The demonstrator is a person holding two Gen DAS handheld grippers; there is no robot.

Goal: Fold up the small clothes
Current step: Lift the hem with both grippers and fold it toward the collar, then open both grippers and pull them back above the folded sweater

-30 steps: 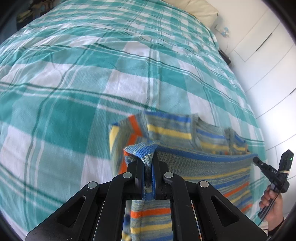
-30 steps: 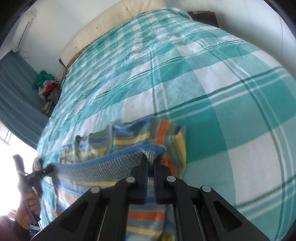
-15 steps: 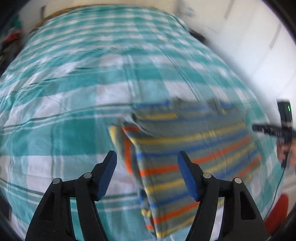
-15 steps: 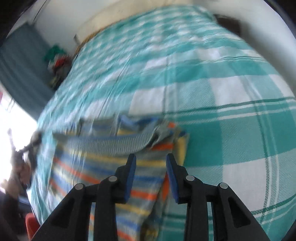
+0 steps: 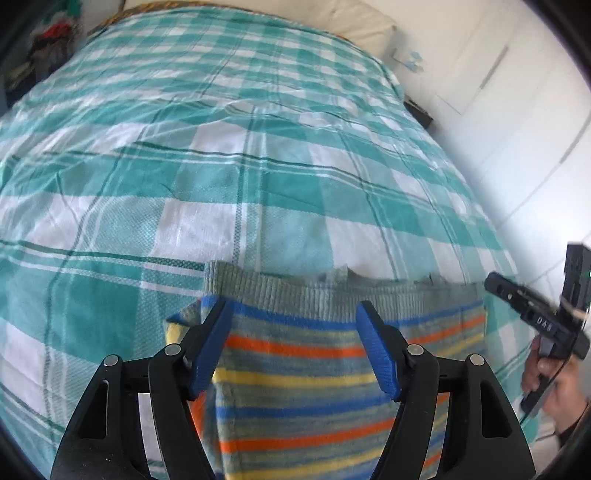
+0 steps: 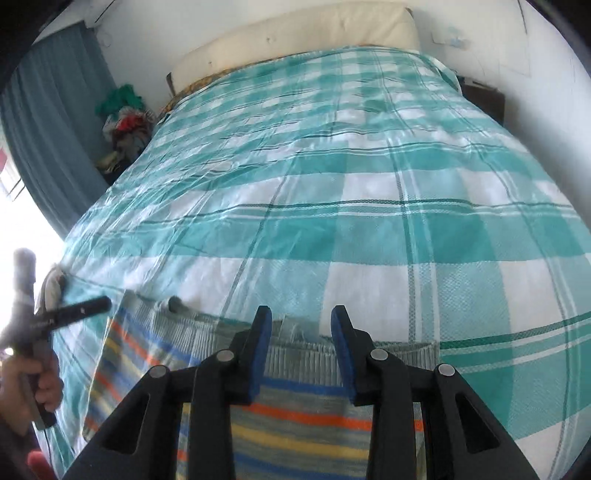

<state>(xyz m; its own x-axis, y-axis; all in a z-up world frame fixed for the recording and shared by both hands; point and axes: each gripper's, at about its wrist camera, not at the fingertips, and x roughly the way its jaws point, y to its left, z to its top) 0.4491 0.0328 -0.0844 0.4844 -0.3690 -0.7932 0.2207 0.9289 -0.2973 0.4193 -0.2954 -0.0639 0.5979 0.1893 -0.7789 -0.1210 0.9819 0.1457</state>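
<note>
A small striped knit sweater [image 5: 314,369], grey with blue, orange and yellow bands, lies folded on the bed with its grey ribbed hem edge farthest from me. My left gripper [image 5: 293,325] is open and empty, above the sweater's left part. The sweater also shows in the right wrist view [image 6: 295,417]. My right gripper [image 6: 301,332] is open and empty above the sweater's ribbed edge. The right gripper shows at the right edge of the left wrist view [image 5: 535,317], and the left gripper at the left edge of the right wrist view [image 6: 62,310].
The bed [image 6: 332,177] has a teal and white checked cover. A cream headboard cushion [image 6: 295,33] is at the far end. A pile of clothes [image 6: 125,118] sits beside the bed by a blue curtain. White cupboard doors [image 5: 517,110] stand on the right.
Both grippers were shut on the sweater's hem and held it up. They have let go and opened, and the sweater now lies folded flat on the bed.
</note>
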